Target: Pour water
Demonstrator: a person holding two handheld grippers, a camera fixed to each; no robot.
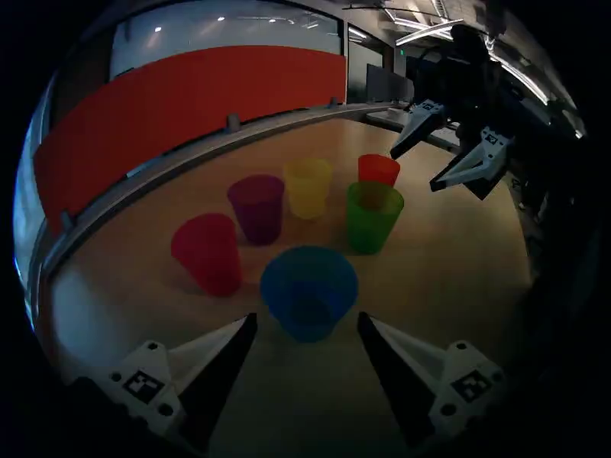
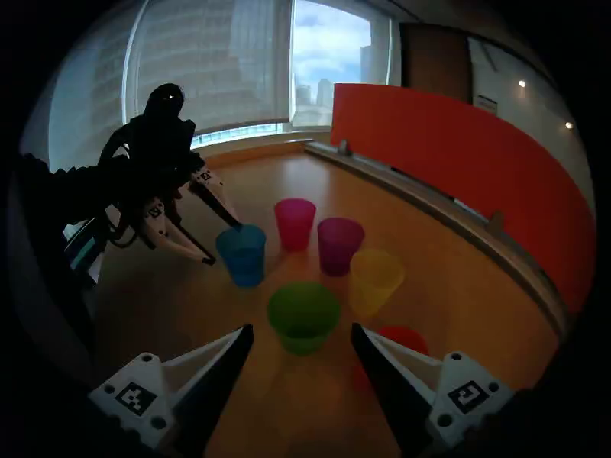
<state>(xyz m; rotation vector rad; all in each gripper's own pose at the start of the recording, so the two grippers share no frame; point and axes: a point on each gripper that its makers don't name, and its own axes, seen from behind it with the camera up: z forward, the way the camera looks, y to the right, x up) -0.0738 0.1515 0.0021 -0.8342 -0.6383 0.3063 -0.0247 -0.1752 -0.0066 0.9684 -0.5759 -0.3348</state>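
Left gripper view: the left gripper [image 1: 305, 315] has its fingers spread, and the blue cup [image 1: 308, 290] stands on the wooden worktop [image 1: 450, 259] just ahead, between their tips. Beyond it stand a pink cup [image 1: 208, 252], purple cup [image 1: 257, 208], yellow cup [image 1: 308, 187] and green cup [image 1: 373, 216].

Right gripper view: the right gripper [image 2: 301, 327] also has its fingers spread, with the green cup upright just ahead of them.

Six see-through plastic cups stand upright, close together in a ring on the wooden table [image 1: 458, 259]. They are a blue cup [image 1: 308, 292], a pink-red cup [image 1: 208, 253], a purple cup [image 1: 257, 208], a yellow cup [image 1: 308, 187], a green cup [image 1: 373, 216] and an orange-red cup [image 1: 378, 169]. The orange-red cup stands just beside the green cup.
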